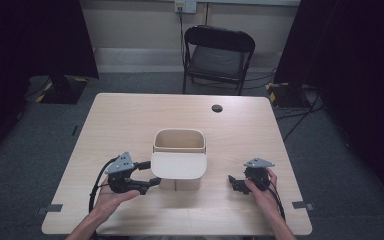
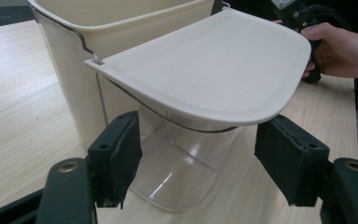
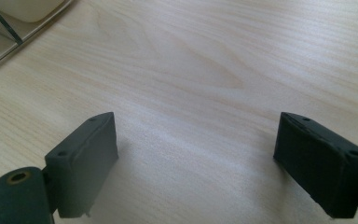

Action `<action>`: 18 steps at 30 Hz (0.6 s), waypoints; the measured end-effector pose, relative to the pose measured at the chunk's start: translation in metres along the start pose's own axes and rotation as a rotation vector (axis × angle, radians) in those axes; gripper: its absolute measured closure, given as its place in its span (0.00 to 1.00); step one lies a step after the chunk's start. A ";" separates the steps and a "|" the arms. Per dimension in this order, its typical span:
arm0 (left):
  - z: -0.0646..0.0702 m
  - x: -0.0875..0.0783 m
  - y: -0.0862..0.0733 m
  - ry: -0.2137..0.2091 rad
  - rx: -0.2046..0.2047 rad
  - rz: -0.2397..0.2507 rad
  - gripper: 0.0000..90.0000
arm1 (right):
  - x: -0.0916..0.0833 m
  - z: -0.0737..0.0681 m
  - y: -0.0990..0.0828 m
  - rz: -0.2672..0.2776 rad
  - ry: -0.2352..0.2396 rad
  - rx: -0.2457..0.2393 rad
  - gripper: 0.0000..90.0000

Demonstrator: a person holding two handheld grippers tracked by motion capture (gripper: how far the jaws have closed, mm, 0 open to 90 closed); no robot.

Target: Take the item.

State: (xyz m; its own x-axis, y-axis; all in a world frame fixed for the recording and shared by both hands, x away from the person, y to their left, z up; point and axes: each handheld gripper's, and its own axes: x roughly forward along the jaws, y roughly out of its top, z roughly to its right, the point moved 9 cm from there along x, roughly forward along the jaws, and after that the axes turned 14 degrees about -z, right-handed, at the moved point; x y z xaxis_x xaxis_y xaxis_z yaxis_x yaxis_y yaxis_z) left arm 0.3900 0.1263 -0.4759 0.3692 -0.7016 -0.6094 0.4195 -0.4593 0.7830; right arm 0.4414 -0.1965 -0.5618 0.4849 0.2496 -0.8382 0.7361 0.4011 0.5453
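A cream plastic bin stands in the middle of the table, its cream lid swung out level toward me. In the left gripper view the lid hangs just above the jaws, over a clear curved front panel of the bin. My left gripper sits at the lid's left edge, and its jaws stand apart under the lid without pressing on it. My right gripper rests to the right of the bin, open over bare wood.
The light wooden table has a dark cable hole at the back. A black folding chair stands beyond the far edge. A corner of the bin shows at the upper left of the right gripper view.
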 end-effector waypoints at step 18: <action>0.000 -0.005 0.007 0.019 0.024 0.023 0.31 | 0.000 0.000 0.000 0.000 0.000 0.000 0.14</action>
State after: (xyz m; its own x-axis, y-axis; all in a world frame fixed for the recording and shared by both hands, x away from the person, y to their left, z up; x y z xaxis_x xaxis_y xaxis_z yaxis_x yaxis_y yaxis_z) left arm 0.3916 0.1263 -0.4672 0.3942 -0.7016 -0.5936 0.3913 -0.4563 0.7992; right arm 0.4414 -0.1965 -0.5618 0.4848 0.2497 -0.8383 0.7363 0.4008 0.5452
